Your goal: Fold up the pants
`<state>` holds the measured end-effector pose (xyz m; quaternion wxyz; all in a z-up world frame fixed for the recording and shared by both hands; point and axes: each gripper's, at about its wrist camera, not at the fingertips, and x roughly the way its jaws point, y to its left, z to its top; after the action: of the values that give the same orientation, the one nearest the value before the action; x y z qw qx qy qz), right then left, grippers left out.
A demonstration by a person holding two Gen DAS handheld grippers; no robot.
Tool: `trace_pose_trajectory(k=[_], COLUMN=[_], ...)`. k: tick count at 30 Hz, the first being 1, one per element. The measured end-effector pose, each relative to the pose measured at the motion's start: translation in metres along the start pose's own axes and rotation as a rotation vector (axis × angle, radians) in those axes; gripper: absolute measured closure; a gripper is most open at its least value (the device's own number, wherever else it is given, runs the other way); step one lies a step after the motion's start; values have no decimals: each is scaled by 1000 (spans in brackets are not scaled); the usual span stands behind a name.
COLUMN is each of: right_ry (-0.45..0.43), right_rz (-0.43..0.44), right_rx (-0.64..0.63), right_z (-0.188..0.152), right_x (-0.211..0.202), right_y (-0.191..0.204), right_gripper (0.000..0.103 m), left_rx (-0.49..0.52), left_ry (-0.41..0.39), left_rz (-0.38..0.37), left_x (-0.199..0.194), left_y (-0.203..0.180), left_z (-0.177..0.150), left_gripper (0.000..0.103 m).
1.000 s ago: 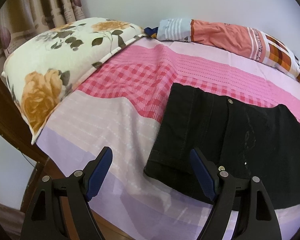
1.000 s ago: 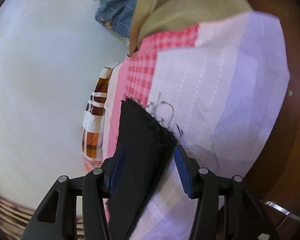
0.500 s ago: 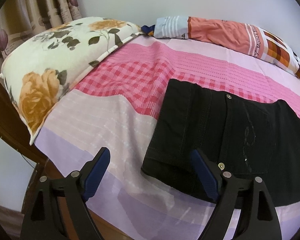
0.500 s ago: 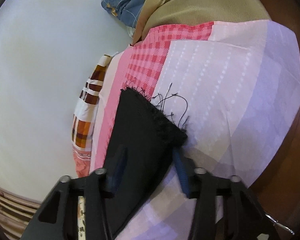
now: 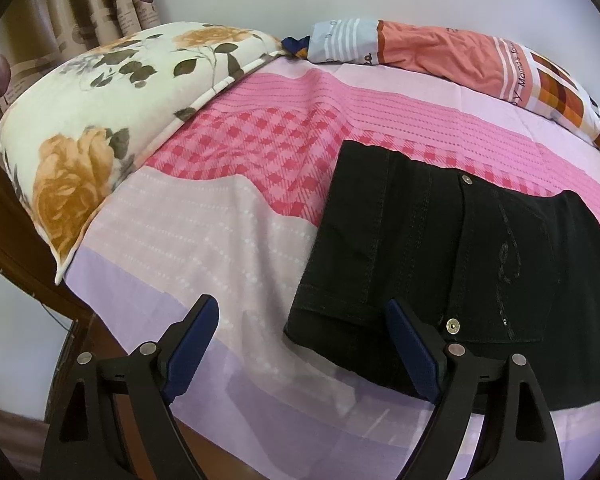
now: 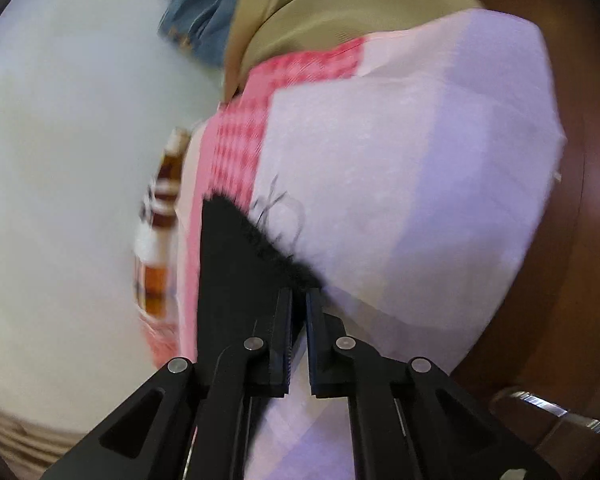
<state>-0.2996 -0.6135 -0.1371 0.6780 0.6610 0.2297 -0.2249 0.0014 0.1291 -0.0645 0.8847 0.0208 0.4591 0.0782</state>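
Black pants [image 5: 440, 248] lie flat on the pink and lilac bed sheet [image 5: 200, 240], waistband end toward the left wrist view. My left gripper [image 5: 300, 304] hovers open over the near waistband corner; its right finger [image 5: 408, 344] stands above the cloth and its left finger above bare sheet. In the right wrist view, the frayed hem of a pant leg [image 6: 236, 264] reaches into my right gripper [image 6: 299, 294]. Its jaws are closing, and the hem corner is pinched between the pads. Loose black threads trail onto the sheet [image 6: 380, 180].
A floral pillow [image 5: 100, 120] lies at the left of the bed, and a rolled orange and checked blanket [image 5: 440, 52] lies along the far wall. The wooden bed frame [image 6: 572, 240] borders the sheet's edge. Blue denim [image 6: 204, 12] and tan cloth [image 6: 340, 12] lie beyond the foot.
The right gripper's jaws have come together from wide apart onto the frayed hem corner. The left gripper has stayed in place with its jaws slightly wider.
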Motion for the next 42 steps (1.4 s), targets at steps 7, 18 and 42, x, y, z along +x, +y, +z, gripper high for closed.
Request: trace_pose_trajectory(k=[7, 18, 42], right_ry=[-4, 33, 87], right_rz=[74, -28, 5], right_rx=[3, -194, -264], right_z=[4, -7, -12], right_x=[5, 27, 53], right_y=[4, 35, 53], right_gripper=[63, 83, 92], left_rx=[4, 7, -146], left_ry=[7, 18, 32], left_rz=[-6, -21, -59], left_x=[2, 4, 7], left_y=[0, -4, 36], left_z=[0, -1, 8], left_gripper=[17, 17, 17])
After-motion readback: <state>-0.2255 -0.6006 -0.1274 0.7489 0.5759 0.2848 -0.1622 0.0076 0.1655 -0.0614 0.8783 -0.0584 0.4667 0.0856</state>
